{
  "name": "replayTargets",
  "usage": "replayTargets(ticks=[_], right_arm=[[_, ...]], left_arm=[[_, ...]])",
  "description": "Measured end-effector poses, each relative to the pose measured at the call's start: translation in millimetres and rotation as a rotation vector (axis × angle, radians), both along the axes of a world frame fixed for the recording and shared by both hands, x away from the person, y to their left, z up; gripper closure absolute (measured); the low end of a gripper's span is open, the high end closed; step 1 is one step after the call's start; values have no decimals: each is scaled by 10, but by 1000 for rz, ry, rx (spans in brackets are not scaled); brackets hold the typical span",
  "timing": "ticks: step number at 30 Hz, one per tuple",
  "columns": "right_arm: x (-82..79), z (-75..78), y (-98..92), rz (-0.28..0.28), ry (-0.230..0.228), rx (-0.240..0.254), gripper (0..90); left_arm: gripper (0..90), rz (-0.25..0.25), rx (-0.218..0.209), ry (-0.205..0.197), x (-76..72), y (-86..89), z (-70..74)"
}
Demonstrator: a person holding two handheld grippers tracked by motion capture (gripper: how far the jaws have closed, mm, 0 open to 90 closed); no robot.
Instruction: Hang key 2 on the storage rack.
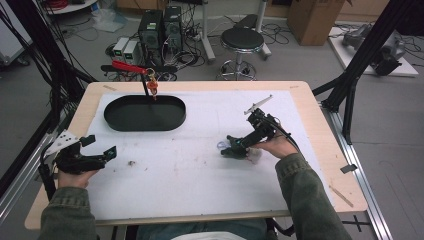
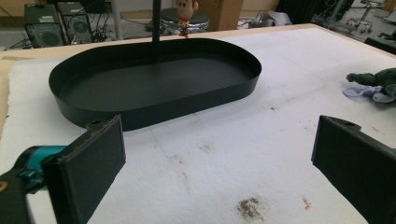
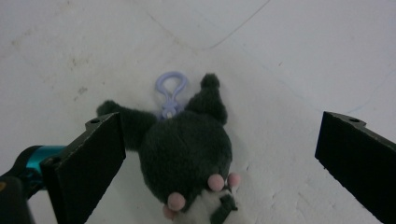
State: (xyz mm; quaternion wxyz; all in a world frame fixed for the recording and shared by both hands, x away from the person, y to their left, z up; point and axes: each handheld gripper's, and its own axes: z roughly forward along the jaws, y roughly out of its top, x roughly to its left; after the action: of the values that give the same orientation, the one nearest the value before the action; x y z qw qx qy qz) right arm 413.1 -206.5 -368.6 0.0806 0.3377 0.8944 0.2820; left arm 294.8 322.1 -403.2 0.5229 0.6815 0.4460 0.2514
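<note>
Right gripper (image 3: 219,154): jaws spread wide, gripping nothing. Dark grey plush keychain toy (image 3: 187,144): lying on the white table cover (image 3: 303,56) between those jaws, nearer the left one, apparently untouched; its lilac clip (image 3: 170,91) lies just beyond its head.

Left gripper (image 2: 215,158): jaws spread, empty. Black oval tray (image 2: 154,81): ahead of them, near; small figurine (image 2: 185,14) beyond its far rim.

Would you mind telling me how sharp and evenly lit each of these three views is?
High view: even, soft light, slightly grainy, the plush toy small and indistinct. Left gripper view: black tray crisp, near pads softly blurred. Right gripper view: toy fur fuzzy, the purple clip clear, with faint shadows and no glare.
</note>
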Motion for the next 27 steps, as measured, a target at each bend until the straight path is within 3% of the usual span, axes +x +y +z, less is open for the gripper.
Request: replayTargets(ticks=[6, 10, 13, 21, 23, 27], right_arm=[[-79, -119, -55, 20, 1, -30, 5], [-154, -194, -72, 41, 21, -85, 5], [-199, -232, -97, 59, 21, -62, 6], [-237, -428, -192, 61, 44, -73, 12], [-233, -461, -188, 58, 47, -121, 25], [-218, -500, -155, 73, 47, -155, 110]], left_arm=[[32, 6, -3, -3, -6, 7, 1], [33, 1, 3, -3, -5, -1, 0], [33, 3, 6, -3, -6, -3, 0], [32, 3, 6, -1, -2, -1, -3], [33, 3, 11, 4, 1, 2, -5], [33, 5, 13, 9, 4, -3, -12]])
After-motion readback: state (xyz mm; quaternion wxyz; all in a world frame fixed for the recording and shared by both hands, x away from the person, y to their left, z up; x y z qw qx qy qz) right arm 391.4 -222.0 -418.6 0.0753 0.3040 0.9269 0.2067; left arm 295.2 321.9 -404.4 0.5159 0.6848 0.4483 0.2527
